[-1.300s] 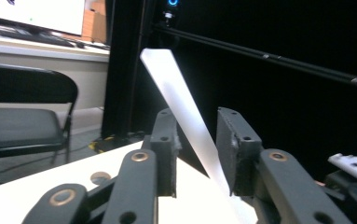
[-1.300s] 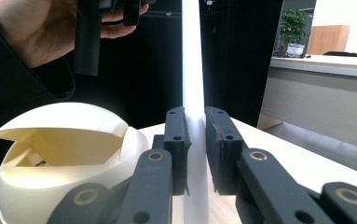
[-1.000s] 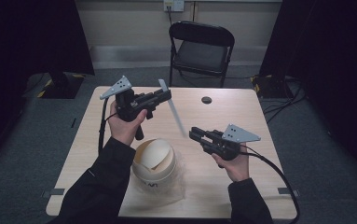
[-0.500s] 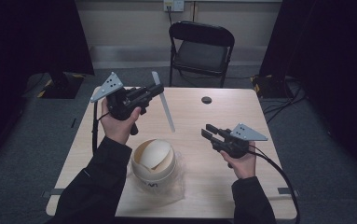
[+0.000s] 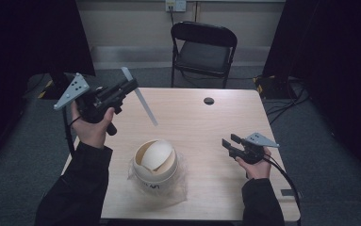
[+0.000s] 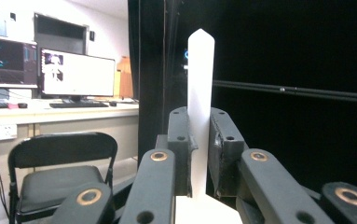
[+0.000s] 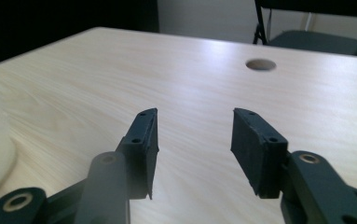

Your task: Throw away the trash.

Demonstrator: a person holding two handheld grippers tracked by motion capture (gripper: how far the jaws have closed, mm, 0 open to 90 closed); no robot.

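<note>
My left gripper (image 5: 133, 84) is held up over the table's far left corner, shut on a long white flat strip (image 5: 145, 103). The strip slants down to the right, its free end above the table. In the left gripper view the strip (image 6: 199, 93) stands upright, pinched between the jaws of the left gripper (image 6: 199, 140), and ends in a pointed tip. A cream bowl-shaped container (image 5: 154, 157) sits in a clear plastic bag (image 5: 178, 186) near the front middle. My right gripper (image 5: 230, 143) hovers low at the right, open and with nothing in it. The right gripper view shows the right gripper (image 7: 195, 135) with its jaws apart over bare wood.
The wooden table (image 5: 201, 122) has a round cable hole (image 5: 209, 100) at the back, also visible as the hole (image 7: 260, 64) ahead of the right jaws. A black folding chair (image 5: 204, 52) stands behind the table. Monitors (image 6: 76, 74) sit on a desk beyond.
My left gripper has carried the strip to the left, away from above the bowl. My right gripper has drawn back to the right.
</note>
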